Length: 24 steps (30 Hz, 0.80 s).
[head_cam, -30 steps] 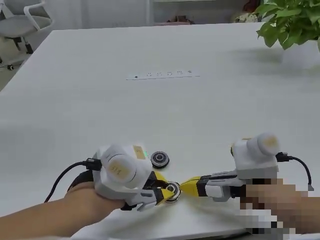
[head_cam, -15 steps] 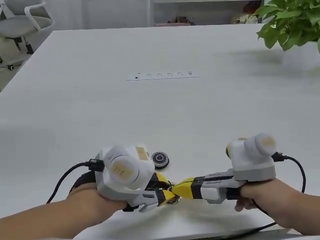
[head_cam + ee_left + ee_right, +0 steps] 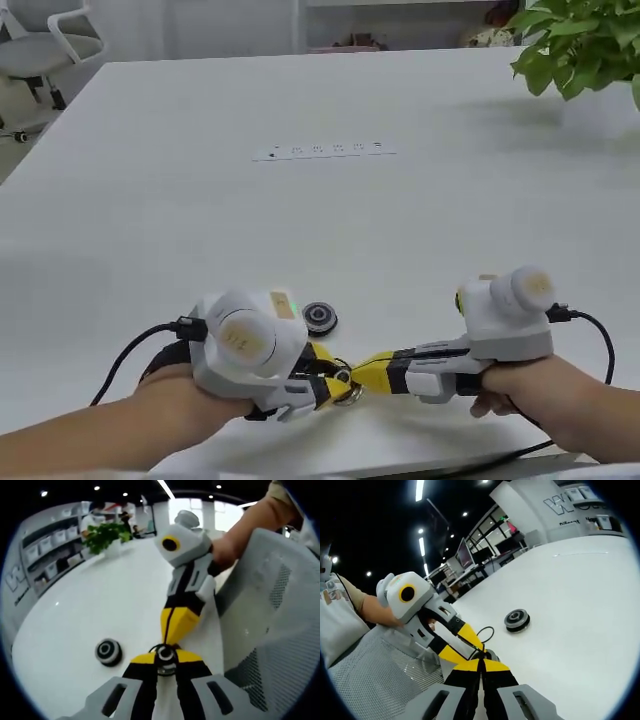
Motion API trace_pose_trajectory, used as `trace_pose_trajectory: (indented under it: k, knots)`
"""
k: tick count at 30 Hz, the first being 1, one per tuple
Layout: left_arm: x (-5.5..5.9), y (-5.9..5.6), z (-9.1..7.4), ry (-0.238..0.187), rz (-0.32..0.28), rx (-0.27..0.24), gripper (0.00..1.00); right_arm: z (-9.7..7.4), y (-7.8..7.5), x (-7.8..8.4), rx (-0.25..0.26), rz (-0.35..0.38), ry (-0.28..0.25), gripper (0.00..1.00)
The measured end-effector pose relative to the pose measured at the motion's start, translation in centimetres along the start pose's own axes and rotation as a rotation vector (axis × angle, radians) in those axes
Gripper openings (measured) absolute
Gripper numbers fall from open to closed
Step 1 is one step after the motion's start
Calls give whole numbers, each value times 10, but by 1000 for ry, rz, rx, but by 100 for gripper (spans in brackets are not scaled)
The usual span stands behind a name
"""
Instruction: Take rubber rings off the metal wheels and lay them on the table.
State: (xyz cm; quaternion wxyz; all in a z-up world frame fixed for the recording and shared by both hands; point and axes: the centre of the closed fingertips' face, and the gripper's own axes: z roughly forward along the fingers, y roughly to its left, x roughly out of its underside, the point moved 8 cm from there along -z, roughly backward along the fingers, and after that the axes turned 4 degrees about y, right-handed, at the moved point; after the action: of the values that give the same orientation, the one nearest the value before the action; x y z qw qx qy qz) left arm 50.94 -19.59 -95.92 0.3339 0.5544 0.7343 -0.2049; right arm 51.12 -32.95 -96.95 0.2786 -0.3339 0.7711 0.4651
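My left gripper point(image 3: 335, 386) is shut on a small metal wheel point(image 3: 345, 388), held just above the table's near edge. The right gripper point(image 3: 354, 374) comes in from the right, its yellow jaws closed against that wheel. In the left gripper view the wheel point(image 3: 165, 654) sits between my left gripper's point(image 3: 166, 658) yellow tips, and a thin black rubber ring point(image 3: 159, 647) loops off it toward the right gripper point(image 3: 172, 637). In the right gripper view my right gripper point(image 3: 481, 664) is pressed shut at the wheel point(image 3: 491, 655), with the ring point(image 3: 488, 630) bulging out behind. A second wheel point(image 3: 319, 317) lies flat on the table.
The white table point(image 3: 330, 220) stretches far ahead, with a power strip point(image 3: 325, 150) set into its middle. A potted plant point(image 3: 580, 45) stands at the far right corner. An office chair point(image 3: 45, 40) sits beyond the left edge. Cables trail from both grippers.
The right gripper has slid left from beside the held wheel until its jaws meet it. The left gripper and the wheel on the table have stayed put.
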Motion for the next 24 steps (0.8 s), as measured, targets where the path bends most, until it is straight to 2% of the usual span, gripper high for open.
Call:
trace_pose_trajectory:
  k: [7,13,18,24]
  knots:
    - [2,4,-1,12,3,10,14,-2,-2,0,7,-2,-3,0]
    - [-3,-2,-10,28,31,24,17,-3,-2,-2,8,-4,-6,0]
    - [-6,-4,-20,18,27,29,23,-4,-1,-3,7,-7,-4,0]
    - [-5,-3,-34,0,9,31,30,-4,0,-5,-1,-11,-5,0]
